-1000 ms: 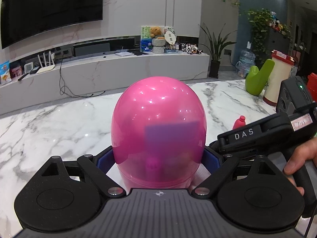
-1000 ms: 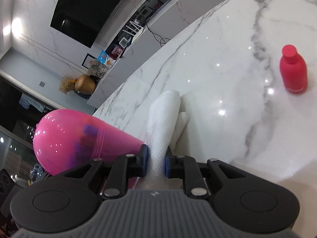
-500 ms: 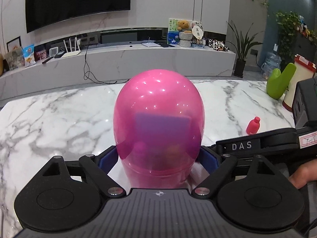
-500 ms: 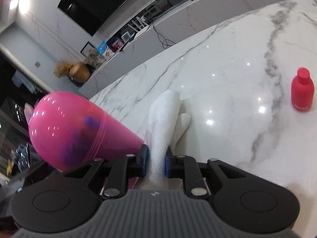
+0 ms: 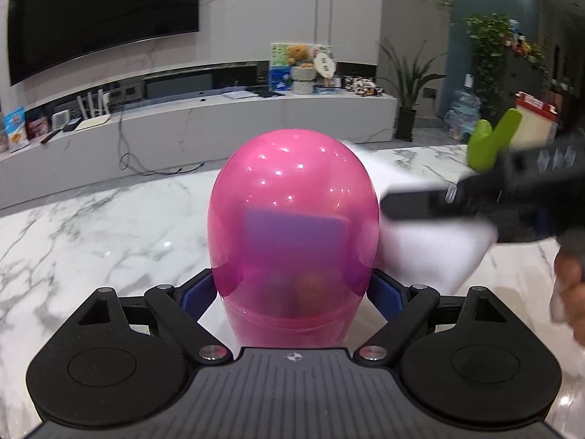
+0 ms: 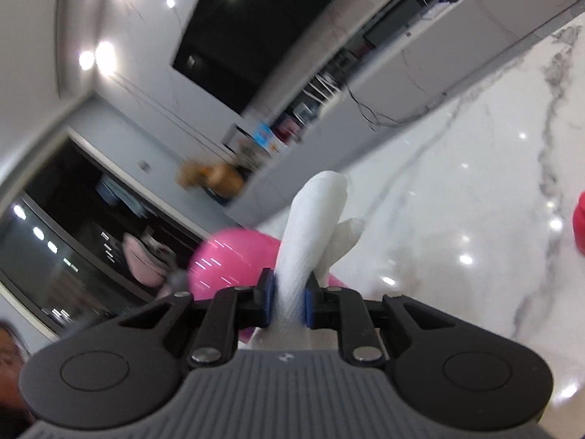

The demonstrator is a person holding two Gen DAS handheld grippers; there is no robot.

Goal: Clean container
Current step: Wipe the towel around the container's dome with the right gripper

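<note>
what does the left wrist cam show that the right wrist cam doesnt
Only the left wrist view shows the left gripper clamped on the lower part of the pink container, its jaws having just opened slightly, plus a green object at the far right of the table and the right gripper's blurred black body from the side.

Only the right wrist view shows the right gripper shut on the white paper towel, and a red bottle at the right edge.

Both show the pink container, the towel, the marble table and the wall television.

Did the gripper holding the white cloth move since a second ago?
Yes. The right gripper with its white cloth rose beside the pink container, toward the green thing.
</note>
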